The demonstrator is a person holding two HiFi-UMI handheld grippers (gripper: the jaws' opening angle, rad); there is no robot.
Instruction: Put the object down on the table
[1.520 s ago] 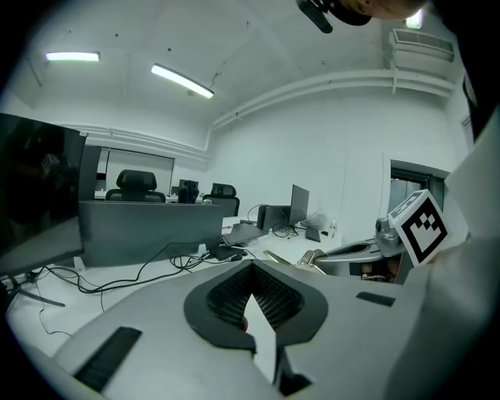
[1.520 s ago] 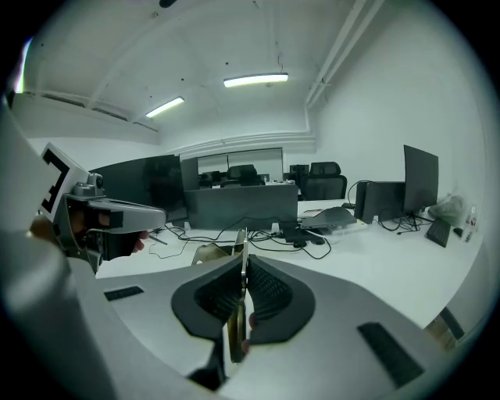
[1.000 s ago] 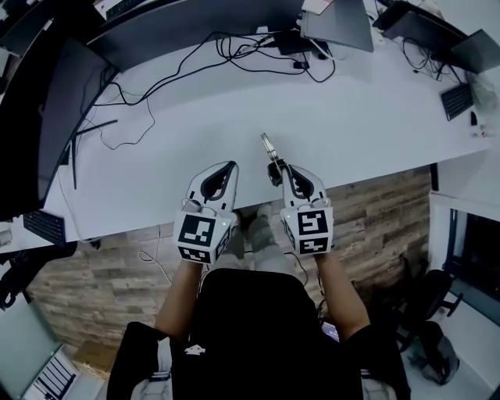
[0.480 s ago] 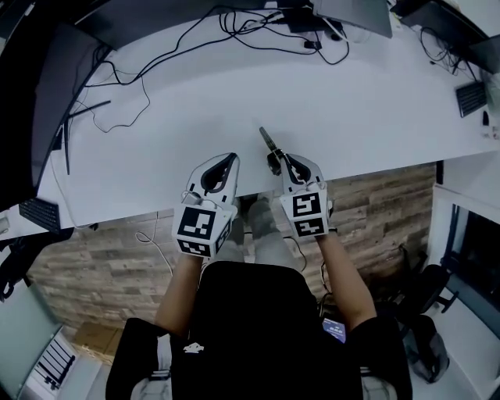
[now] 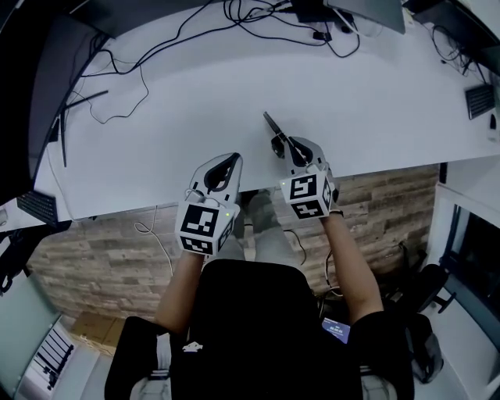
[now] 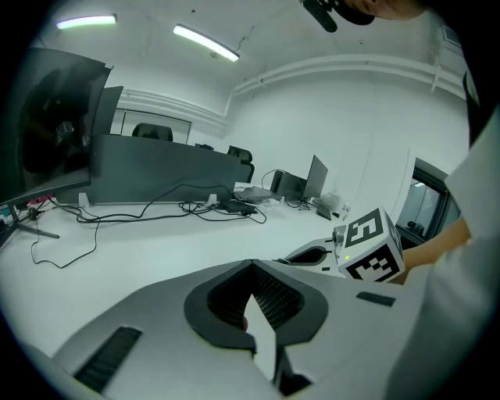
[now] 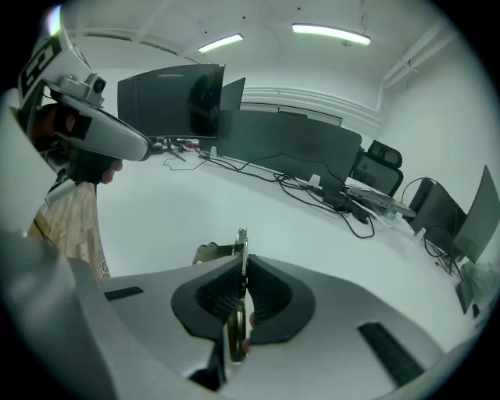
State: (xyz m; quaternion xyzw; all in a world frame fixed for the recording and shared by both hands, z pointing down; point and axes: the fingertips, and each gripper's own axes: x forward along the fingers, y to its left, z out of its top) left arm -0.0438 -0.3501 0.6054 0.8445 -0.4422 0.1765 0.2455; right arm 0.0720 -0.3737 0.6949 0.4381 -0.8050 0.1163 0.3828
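Note:
My right gripper point(image 5: 292, 145) is shut on a thin metal tool point(image 5: 271, 126) with a dark handle part. The tool sticks forward and to the left over the front edge of the white table point(image 5: 195, 94). In the right gripper view the tool point(image 7: 241, 244) stands on edge, clamped between the pads of the gripper point(image 7: 241, 264), just above the tabletop. My left gripper point(image 5: 231, 161) is shut with nothing in it, beside the right one at the table's edge. Its closed tips point(image 6: 251, 265) show in the left gripper view, with the right gripper point(image 6: 312, 254) to their right.
Black cables point(image 5: 117, 86) trail across the far left of the table. Dark monitors point(image 7: 187, 101) and a laptop point(image 5: 367, 12) line the far side. A keyboard point(image 5: 478, 100) lies at the right. The table's front edge point(image 5: 141, 205) runs under both grippers, with wood floor below.
My right gripper has edged a little farther forward over the table with the tool still clamped. The left gripper has barely moved. The head view has shifted slightly.

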